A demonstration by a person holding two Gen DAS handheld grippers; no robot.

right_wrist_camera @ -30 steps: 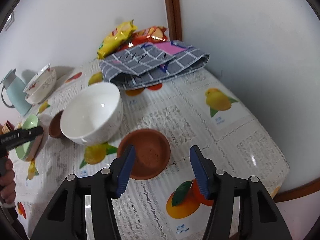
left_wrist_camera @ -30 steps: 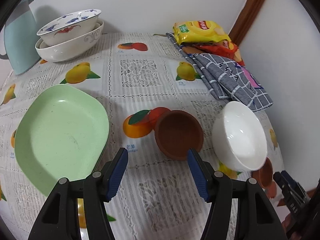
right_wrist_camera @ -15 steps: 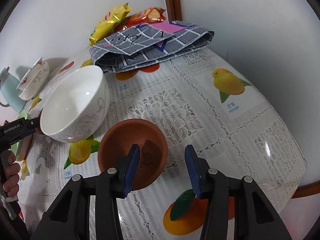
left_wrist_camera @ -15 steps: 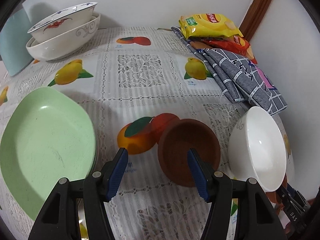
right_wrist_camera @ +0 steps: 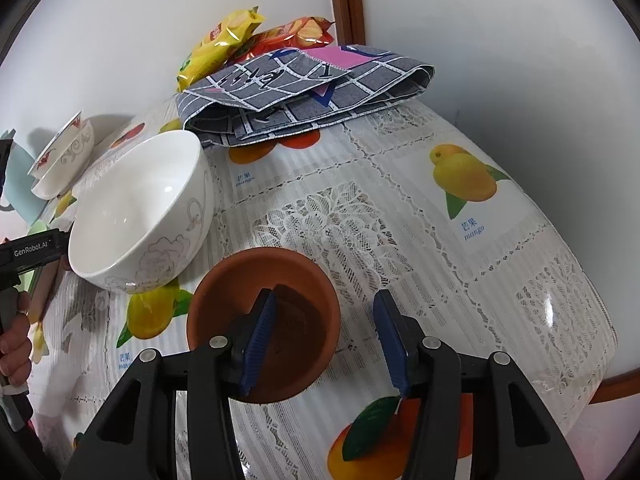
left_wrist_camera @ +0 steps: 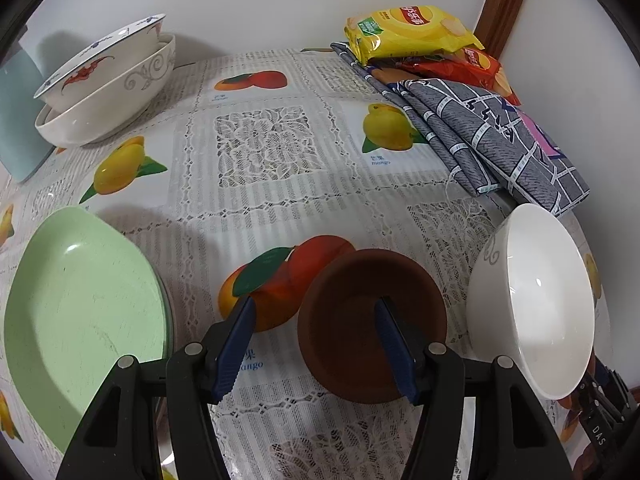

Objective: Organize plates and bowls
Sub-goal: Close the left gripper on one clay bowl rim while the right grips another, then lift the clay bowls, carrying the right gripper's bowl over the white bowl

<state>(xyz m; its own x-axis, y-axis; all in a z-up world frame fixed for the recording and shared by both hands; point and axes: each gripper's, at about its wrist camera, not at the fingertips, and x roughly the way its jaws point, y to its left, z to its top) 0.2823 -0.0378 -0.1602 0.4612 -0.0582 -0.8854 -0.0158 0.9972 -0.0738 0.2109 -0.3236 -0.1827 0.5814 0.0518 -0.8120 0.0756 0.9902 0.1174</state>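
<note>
My left gripper (left_wrist_camera: 314, 350) is open, its right finger inside a small brown bowl (left_wrist_camera: 352, 320) and its left finger outside the bowl's left rim. A green plate (left_wrist_camera: 80, 320) lies to the left, a white bowl (left_wrist_camera: 536, 300) to the right. Two stacked patterned bowls (left_wrist_camera: 108, 92) stand at the back left. My right gripper (right_wrist_camera: 324, 340) is open, its left finger inside a second brown bowl (right_wrist_camera: 256, 284) and its right finger outside the right rim. The white bowl (right_wrist_camera: 140, 208) sits just behind it on the left.
A folded grey checked cloth (left_wrist_camera: 492, 136) and snack bags (left_wrist_camera: 408, 28) lie at the back right by the wall. A pale blue jug (left_wrist_camera: 16, 120) stands at the far left. The table's right edge (right_wrist_camera: 600, 360) is close to my right gripper.
Both grippers have moved forward and down, each now straddling the rim of its brown bowl. The bowls have not moved.
</note>
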